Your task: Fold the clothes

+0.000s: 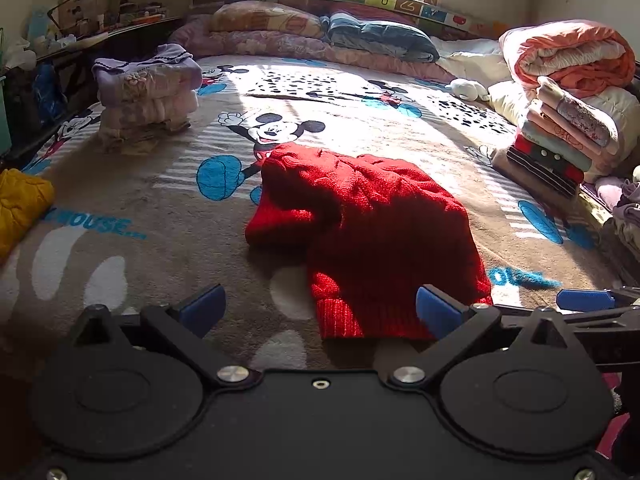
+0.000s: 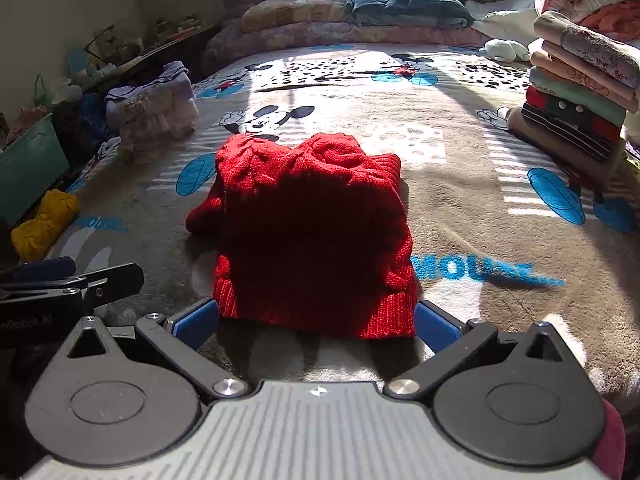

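Observation:
A red cable-knit sweater (image 1: 360, 220) lies folded on the cartoon-print blanket (image 1: 160, 208), its ribbed hem toward me. My left gripper (image 1: 320, 312) is open just short of the hem, which lies nearer its right finger. In the right wrist view the same red sweater (image 2: 312, 232) fills the middle, one sleeve sticking out at its left. My right gripper (image 2: 316, 324) is open, its blue fingertips level with the two corners of the hem, nothing held. The left gripper's blue fingertip (image 2: 40, 270) shows at the left edge there.
A stack of folded pale clothes (image 1: 148, 96) stands at the left. A taller stack of folded clothes (image 1: 568, 136) stands at the right, under rolled quilts (image 1: 572, 56). A yellow garment (image 1: 20, 204) lies at the left edge. Pillows (image 1: 380, 36) line the far end. A green bin (image 2: 28, 160) sits beside the bed.

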